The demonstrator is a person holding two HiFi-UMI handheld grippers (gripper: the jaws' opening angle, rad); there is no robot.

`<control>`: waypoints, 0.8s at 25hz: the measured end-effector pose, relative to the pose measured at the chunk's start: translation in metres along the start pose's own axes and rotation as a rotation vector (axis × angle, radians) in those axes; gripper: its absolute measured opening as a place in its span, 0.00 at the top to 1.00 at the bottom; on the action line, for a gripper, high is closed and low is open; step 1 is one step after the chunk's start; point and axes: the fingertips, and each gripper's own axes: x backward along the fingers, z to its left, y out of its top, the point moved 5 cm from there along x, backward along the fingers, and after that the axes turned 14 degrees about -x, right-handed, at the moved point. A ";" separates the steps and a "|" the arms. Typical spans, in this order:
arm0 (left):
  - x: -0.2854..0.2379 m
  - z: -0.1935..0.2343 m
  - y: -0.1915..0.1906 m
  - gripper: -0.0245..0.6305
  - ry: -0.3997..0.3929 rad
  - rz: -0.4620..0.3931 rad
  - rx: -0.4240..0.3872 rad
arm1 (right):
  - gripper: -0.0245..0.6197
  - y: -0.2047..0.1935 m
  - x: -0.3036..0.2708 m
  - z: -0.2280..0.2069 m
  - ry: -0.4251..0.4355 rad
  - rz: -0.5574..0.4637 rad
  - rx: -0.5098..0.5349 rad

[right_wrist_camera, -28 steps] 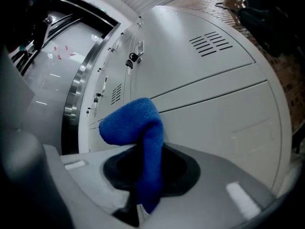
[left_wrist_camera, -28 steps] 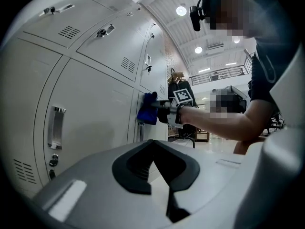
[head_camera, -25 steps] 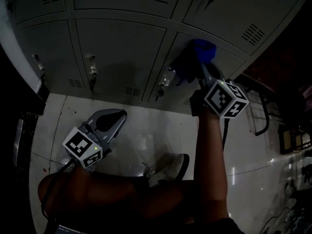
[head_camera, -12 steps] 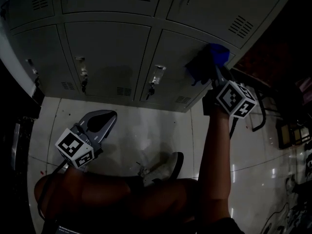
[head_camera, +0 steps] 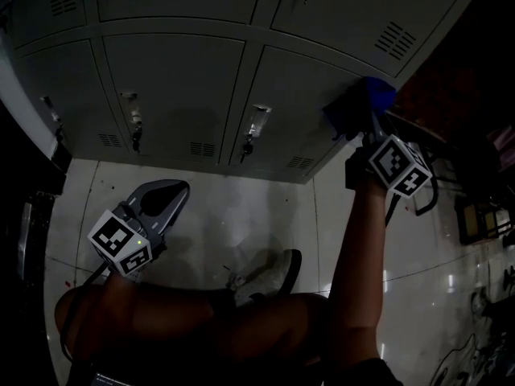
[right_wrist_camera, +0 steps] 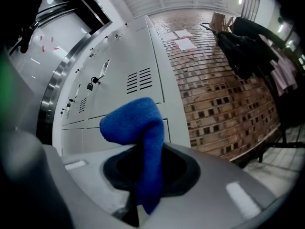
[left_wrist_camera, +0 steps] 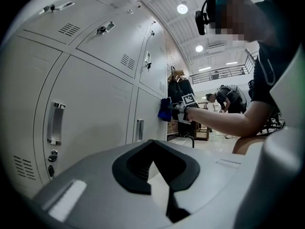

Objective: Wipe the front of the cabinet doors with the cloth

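Note:
The grey cabinet [head_camera: 169, 87] is a bank of locker doors with handles and vents. My right gripper [head_camera: 364, 117] is shut on a blue cloth [head_camera: 368, 99] and holds it against the right edge of a lower door, near the cabinet's end. In the right gripper view the cloth [right_wrist_camera: 138, 123] sticks up from between the jaws of the right gripper [right_wrist_camera: 143, 146], in front of the cabinet [right_wrist_camera: 138, 80]. My left gripper [head_camera: 165, 198] hangs low over the floor, shut and holding nothing. From the left gripper [left_wrist_camera: 152, 142] the cloth [left_wrist_camera: 165, 109] shows far off on the door.
The glossy tiled floor [head_camera: 241, 207] lies below the lockers. My shoe [head_camera: 273, 276] and legs are near the front. A dark metal frame [head_camera: 426, 191] stands right of the cabinet, beside a brick wall [right_wrist_camera: 224, 80]. People [left_wrist_camera: 224, 97] stand in the background.
My right gripper has slid the blue cloth to the right along the lower door, up to the cabinet's right end. The left gripper has stayed low by my knee.

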 end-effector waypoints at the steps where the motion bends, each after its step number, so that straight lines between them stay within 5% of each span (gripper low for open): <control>1: 0.000 0.000 0.000 0.95 0.000 -0.001 -0.001 | 0.85 0.002 0.002 -0.004 -0.012 -0.007 -0.003; 10: -0.001 0.000 -0.003 0.95 0.000 0.007 0.006 | 0.85 0.002 0.011 -0.008 -0.058 -0.050 -0.042; 20: 0.000 -0.001 0.003 0.95 -0.004 -0.011 -0.003 | 0.85 -0.060 -0.019 0.134 0.271 0.117 0.030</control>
